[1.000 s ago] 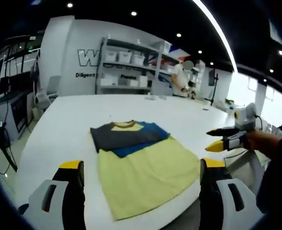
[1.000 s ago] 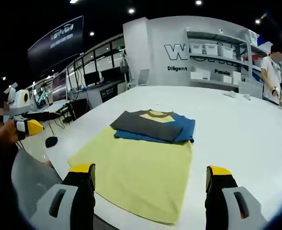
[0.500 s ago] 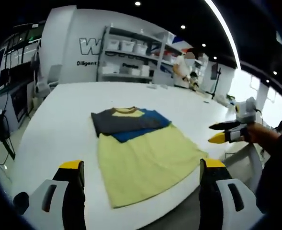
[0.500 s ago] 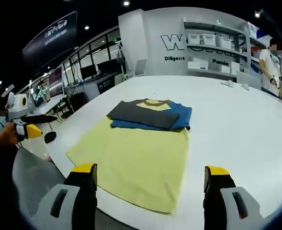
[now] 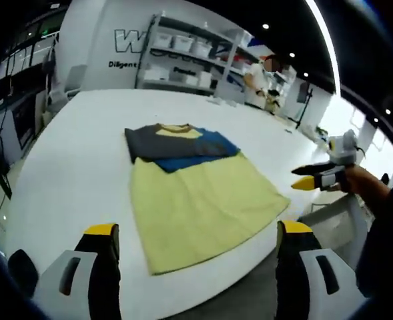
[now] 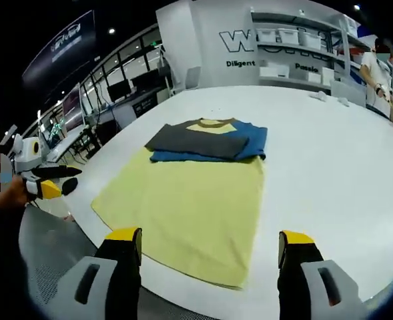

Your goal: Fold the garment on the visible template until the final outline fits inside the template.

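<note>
A yellow T-shirt (image 5: 196,200) lies flat on the white table (image 5: 69,173), with its grey and blue sleeves (image 5: 176,143) folded across the chest near the collar. In the right gripper view the same shirt (image 6: 189,200) spreads toward me, sleeves (image 6: 206,141) at its far end. My left gripper (image 5: 195,243) hangs open above the near hem, holding nothing. My right gripper (image 6: 209,248) is open too, over the hem's edge. The right gripper (image 5: 309,179) also shows at the right of the left gripper view, and the left gripper (image 6: 46,181) at the left of the right gripper view.
Shelves with white boxes (image 5: 183,57) stand behind the table, and a person (image 5: 259,80) works at the far end. Small items (image 6: 326,99) lie on the far tabletop. Desks with monitors (image 6: 126,90) line the left side. The table edge (image 6: 183,293) runs just below the hem.
Both cameras have moved nearer and tilted down over the shirt, so it looks larger. The shirt itself has not moved. Both grippers stay open.
</note>
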Demonstrator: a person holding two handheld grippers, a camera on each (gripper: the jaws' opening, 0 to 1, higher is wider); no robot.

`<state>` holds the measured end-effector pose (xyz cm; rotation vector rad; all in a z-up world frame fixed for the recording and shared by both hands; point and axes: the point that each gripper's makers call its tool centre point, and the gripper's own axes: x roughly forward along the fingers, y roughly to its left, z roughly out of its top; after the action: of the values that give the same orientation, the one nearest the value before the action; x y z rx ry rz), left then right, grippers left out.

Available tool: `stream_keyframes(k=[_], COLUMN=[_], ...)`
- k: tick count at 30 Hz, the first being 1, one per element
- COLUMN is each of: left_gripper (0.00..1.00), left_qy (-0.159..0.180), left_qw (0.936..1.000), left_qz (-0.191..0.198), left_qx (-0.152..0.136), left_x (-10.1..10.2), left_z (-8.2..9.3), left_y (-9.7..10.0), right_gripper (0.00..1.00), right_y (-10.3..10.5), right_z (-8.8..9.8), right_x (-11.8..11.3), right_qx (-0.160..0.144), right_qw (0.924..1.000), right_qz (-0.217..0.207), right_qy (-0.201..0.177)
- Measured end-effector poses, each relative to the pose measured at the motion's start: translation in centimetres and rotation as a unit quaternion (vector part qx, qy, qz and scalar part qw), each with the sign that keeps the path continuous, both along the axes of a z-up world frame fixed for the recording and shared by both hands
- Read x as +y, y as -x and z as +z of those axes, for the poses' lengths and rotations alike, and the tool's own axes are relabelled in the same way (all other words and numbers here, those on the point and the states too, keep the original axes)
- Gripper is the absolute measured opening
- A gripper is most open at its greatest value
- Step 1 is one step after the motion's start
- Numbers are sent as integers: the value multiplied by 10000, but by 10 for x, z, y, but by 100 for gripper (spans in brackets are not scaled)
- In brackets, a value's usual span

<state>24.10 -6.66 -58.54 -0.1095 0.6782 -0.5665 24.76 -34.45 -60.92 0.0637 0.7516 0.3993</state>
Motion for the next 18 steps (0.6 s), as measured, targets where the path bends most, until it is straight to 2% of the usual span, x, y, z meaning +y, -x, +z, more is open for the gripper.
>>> stream_keyframes(k=[4,7,12,18], left_gripper=[91,90,89,85], left_qy=[-116,-10,-56,-142], left_qw=[9997,9990,9987,9968], left_qz=[-27,-12,-9,-20], left_qx=[235,447,509,781], left_x=[4,4,5,6], left_z=[-14,-22,-27,-41], left_y=[2,3,2,2], right_gripper=[84,83,82,81], right_y=[2,2,2,4], right_z=[-6,-9,-14,-20], right_x=[1,2,1,3], right_qx=[136,209,288,425], right_qw=[9999,9998,9996,9990], right_qz=[25,48,58,115], right_qy=[-49,-43,-35,-13])
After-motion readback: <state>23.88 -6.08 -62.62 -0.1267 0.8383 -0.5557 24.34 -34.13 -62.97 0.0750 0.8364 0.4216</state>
